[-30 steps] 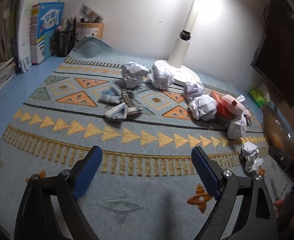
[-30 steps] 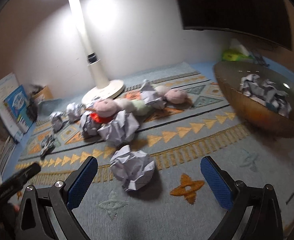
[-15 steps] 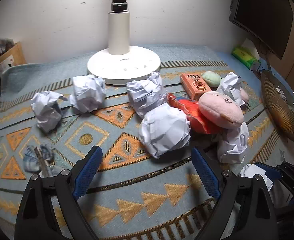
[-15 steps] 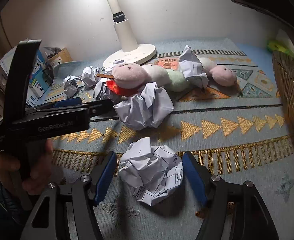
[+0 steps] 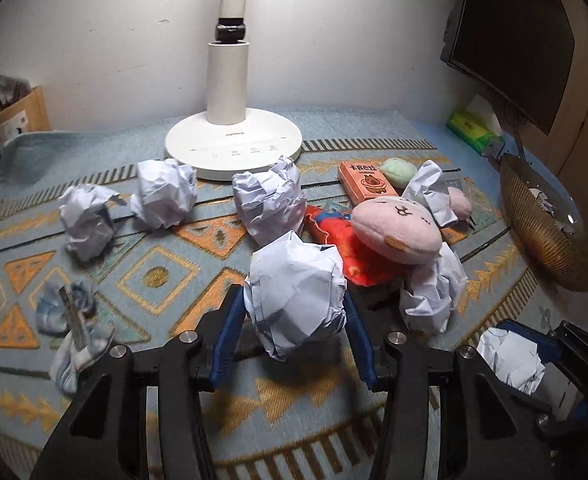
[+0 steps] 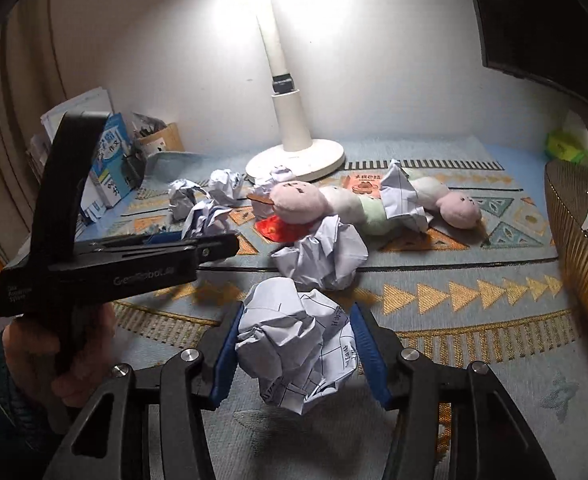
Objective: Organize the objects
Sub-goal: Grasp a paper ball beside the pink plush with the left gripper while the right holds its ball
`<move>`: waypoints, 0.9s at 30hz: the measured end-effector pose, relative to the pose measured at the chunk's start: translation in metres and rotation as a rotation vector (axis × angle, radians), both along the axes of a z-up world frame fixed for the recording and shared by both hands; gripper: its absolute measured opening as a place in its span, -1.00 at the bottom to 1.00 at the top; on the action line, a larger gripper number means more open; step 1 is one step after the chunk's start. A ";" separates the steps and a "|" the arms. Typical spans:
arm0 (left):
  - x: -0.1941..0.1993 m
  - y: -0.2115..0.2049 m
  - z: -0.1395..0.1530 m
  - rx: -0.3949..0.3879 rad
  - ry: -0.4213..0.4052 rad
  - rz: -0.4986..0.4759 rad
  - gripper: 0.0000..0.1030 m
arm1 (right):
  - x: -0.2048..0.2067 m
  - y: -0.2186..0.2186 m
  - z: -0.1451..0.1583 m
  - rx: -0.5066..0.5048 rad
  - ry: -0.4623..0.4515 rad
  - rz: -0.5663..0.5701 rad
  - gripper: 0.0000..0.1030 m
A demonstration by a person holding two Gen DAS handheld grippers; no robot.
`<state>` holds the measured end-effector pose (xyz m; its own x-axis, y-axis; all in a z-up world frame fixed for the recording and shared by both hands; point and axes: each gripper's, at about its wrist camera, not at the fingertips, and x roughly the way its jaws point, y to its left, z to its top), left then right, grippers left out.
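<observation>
Two tools now closing, each w/ a paper ball between pads: left tool [image 5: 292, 322] on plain paper ball [image 5: 294, 304], right tool [image 6: 294, 344] on printed paper ball [image 6: 298, 336]. A sec ago both gaped wide, empty. Balls sit on tabletop; basket [image 6: 574, 240] at 3 o'clock likely next.

Two crumpled white paper balls [image 5: 294, 300] [image 6: 296, 340] sit on the patterned rug [image 5: 154, 280].

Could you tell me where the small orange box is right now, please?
In the left wrist view the small orange box lies flat on the rug, right of the lamp base, beside the plush toy's green segment.
</observation>
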<state>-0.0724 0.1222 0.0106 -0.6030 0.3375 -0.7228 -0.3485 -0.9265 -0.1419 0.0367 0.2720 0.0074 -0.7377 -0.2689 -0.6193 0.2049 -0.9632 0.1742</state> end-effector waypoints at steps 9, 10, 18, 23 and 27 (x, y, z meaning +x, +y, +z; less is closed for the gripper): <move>0.090 -0.029 -0.004 0.002 0.009 0.119 -0.10 | 0.003 0.001 0.000 0.034 -0.027 -0.073 0.01; 0.095 -0.026 -0.005 -0.019 0.024 0.125 -0.09 | 0.003 -0.001 -0.003 0.043 -0.048 -0.078 0.01; 0.098 -0.021 -0.015 -0.105 0.065 0.144 -0.02 | -0.003 -0.008 -0.014 0.089 -0.096 -0.046 0.44; 0.095 -0.020 -0.018 -0.108 0.032 0.123 -0.01 | -0.002 -0.006 -0.014 0.076 -0.091 -0.052 0.44; 0.097 -0.022 -0.018 -0.104 0.033 0.135 -0.01 | -0.010 -0.005 -0.021 0.063 -0.144 -0.050 0.18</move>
<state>0.0247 0.1004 -0.0077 -0.6617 0.1764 -0.7287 -0.2227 -0.9743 -0.0336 0.0264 0.2668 -0.0134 -0.6516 -0.1916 -0.7339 0.1340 -0.9814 0.1373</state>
